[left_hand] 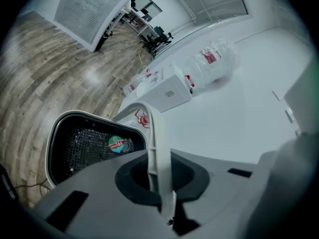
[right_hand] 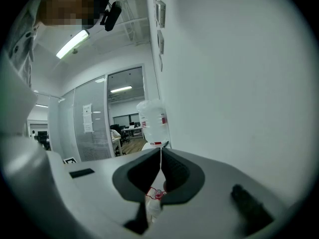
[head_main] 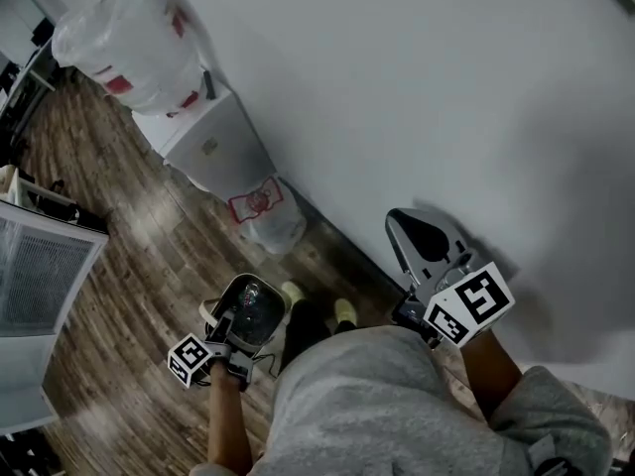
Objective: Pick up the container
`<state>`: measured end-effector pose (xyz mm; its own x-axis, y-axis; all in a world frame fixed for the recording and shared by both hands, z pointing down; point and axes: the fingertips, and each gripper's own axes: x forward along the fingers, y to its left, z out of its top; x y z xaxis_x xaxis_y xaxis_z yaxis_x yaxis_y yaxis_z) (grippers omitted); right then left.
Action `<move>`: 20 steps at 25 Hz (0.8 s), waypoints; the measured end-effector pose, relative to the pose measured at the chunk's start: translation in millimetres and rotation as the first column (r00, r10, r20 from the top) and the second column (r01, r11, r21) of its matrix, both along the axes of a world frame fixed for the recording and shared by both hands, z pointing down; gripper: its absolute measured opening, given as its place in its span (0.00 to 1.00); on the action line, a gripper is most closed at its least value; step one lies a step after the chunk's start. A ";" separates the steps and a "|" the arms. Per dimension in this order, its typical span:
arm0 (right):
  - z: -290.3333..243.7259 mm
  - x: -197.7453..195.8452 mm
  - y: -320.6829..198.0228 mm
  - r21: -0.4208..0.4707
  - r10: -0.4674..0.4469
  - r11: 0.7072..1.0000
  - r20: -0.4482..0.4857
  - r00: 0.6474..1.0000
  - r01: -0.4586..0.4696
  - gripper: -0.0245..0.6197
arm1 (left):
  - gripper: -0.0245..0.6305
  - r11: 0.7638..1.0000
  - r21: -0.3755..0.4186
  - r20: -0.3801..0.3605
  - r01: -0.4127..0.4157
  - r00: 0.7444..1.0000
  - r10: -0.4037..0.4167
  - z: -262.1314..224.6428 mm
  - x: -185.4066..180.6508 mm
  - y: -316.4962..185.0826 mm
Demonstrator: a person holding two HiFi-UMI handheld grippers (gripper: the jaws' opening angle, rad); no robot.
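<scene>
Nearest, the left gripper (left_hand: 160,185) is pinched narrow on the thin white handle (left_hand: 155,143) of the container (left_hand: 84,146). The handle runs twelve-to-six through the jaws, and the mesh-lined tub lies at ten o'clock from them. I'd judge it is already carried. The right gripper (head_main: 415,228), closed on nothing, is well apart at three o'clock, by the wall (head_main: 446,87). Farther off, at eleven, stands the water dispenser (head_main: 213,142).

Head camera looks steeply down. The left hand-held gripper (left_hand: 160,182) camera tilts toward the floor (left_hand: 45,68). The right hand-held gripper (right_hand: 159,176) camera runs level along the wall (right_hand: 234,83). All three catch the water dispenser (head_main: 213,142).
</scene>
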<state>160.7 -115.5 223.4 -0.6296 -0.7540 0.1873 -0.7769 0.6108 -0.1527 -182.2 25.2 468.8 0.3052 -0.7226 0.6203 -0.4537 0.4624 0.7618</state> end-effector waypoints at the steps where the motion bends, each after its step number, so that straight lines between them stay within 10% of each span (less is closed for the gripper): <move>1: 0.6 1.6 2.9 -0.001 0.000 1.000 0.002 1.000 0.000 0.08 | 0.07 1.000 -0.006 0.005 0.011 1.000 -0.011 0.9 -2.0 7.2; 20: 11.6 3.7 12.1 -0.006 -0.024 1.000 -0.012 1.000 0.024 0.08 | 0.07 0.994 0.011 0.032 0.105 0.994 -0.106 -0.4 -28.7 32.4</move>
<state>164.4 -103.4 235.0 -0.6448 -0.7379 0.1995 -0.7642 0.6282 -0.1465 -210.9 57.6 468.4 0.2069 -0.7552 0.6220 -0.4271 0.5023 0.7518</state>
